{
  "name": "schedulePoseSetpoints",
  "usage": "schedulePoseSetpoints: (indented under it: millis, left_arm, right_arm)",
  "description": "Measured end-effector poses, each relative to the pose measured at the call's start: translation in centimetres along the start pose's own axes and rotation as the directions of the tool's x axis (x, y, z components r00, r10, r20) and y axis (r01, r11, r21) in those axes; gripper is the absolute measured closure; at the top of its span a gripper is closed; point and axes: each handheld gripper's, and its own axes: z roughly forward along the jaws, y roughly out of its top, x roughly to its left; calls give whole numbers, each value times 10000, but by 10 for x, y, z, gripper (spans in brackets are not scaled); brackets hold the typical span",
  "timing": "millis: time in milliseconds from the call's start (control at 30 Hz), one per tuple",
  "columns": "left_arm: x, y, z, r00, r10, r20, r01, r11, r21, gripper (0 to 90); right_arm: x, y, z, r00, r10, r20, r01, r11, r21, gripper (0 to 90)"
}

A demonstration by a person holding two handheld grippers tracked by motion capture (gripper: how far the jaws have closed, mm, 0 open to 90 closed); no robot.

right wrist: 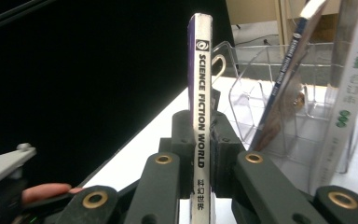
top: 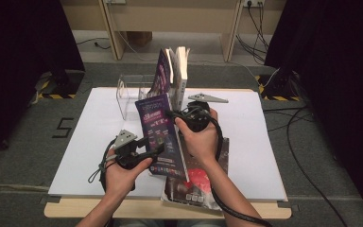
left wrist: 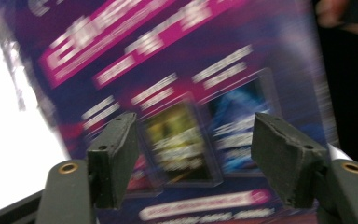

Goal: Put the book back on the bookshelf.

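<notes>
- Jaws of my right gripper (right wrist: 200, 154) are clamped on the spine of a thin purple magazine (right wrist: 199, 84) with a white spine lettered "SCIENCE FICTION WORLD"; the pads press both faces, and the spine stands upright between them in the right gripper view.
- Jaws of my left gripper (left wrist: 191, 158) stand apart, with the magazine's purple and magenta cover (left wrist: 177, 93) directly ahead of them; the left gripper view is blurred, and I cannot tell whether either pad touches the cover.
- I see the same magazine (top: 158, 130) in the high view held on edge above the white sheet-covered table (top: 264, 156), near the table's centre, tilted slightly.
- My right hand (top: 201, 139) holds its gripper (top: 172, 113) at the magazine's 2 o'clock corner; my left hand (top: 123, 175) holds its gripper (top: 158, 149) at the magazine's 7 o'clock side.
- At 12 o'clock from the held magazine stands a clear plastic file rack (top: 127, 94) with dividers; its right-hand slots hold a dark-covered magazine (top: 163, 71) and a white-spined book (top: 182, 71), both leaning.
- In the right gripper view the rack (right wrist: 256, 74) lies at 2 o'clock from the jaws, with the white-spined book (right wrist: 354, 79) bearing green characters on its far right.
- At 5 o'clock from the held magazine, a dark magazine with a red and white picture (top: 194, 187) lies flat at the near table edge, partly under my right forearm.
</notes>
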Motion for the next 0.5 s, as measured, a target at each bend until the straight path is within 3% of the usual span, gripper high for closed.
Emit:
schedulePoseSetpoints:
  millis: [200, 367, 500]
  left_arm:
    - [-17, 11, 5, 9999, 102, 110, -100, 9998, -158, 285]
    - [-25, 15, 12, 10000, 28, 51, -28, 10000, 54, 250]
    - [-30, 18, 17, 9995, 169, -251, -166, 9998, 113, 230]
  right_arm:
    - [5, 1, 7, 10000, -59, 51, 59, 10000, 36, 835]
    - [4, 2, 10, 9999, -49, 124, 49, 10000, 61, 835]
    - [4, 3, 10, 9999, -56, 164, 55, 10000, 71, 835]
